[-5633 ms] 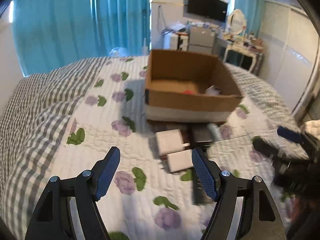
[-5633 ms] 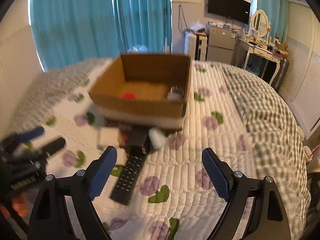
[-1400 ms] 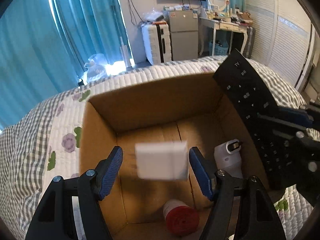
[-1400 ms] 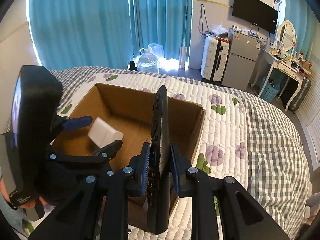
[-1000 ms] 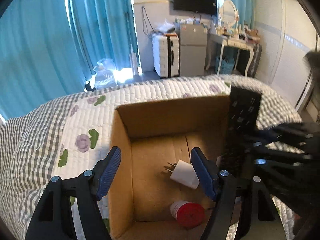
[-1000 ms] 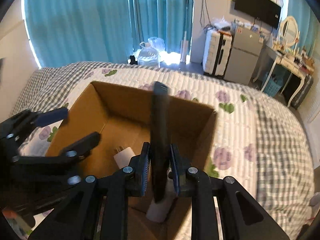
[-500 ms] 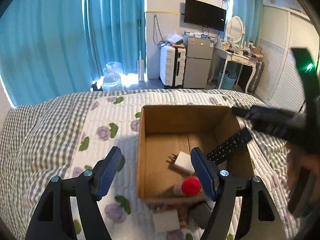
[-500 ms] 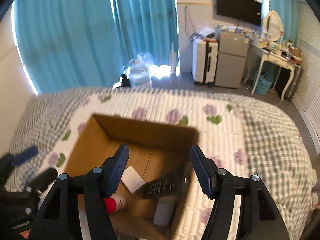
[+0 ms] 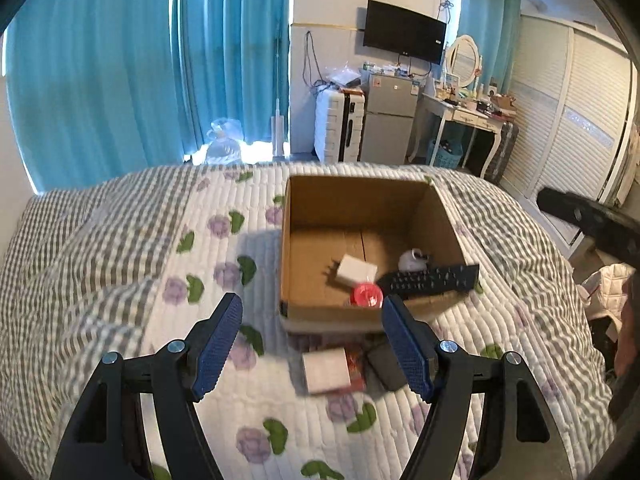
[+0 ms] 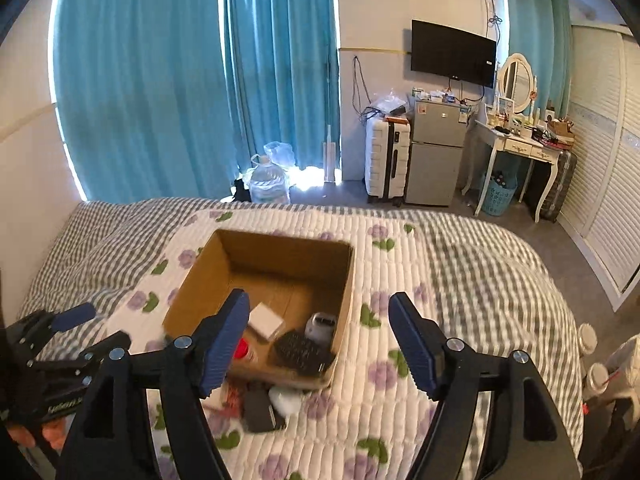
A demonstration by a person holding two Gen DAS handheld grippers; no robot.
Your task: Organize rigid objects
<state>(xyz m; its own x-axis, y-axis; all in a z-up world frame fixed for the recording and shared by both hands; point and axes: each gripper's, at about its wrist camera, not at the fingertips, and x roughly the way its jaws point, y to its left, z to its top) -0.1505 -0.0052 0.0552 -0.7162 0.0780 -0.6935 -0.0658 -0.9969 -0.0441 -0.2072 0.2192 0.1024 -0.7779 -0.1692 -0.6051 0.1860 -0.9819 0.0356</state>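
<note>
Square corrugated cardboard box (image 9: 320,316), quilted bedspread (image 9: 224,272)

Left tool (image 9: 312,346): matte black angular frame, two fingers faced with blue ribbed pads (image 9: 216,346), silver screw heads at the finger joints. Right tool (image 10: 320,344): identical build and colours. White lettering, illegible, on the black body at 8 o'clock in the right wrist view.

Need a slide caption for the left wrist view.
Open left gripper above the quilt, facing the cardboard box holding the remote.
</note>
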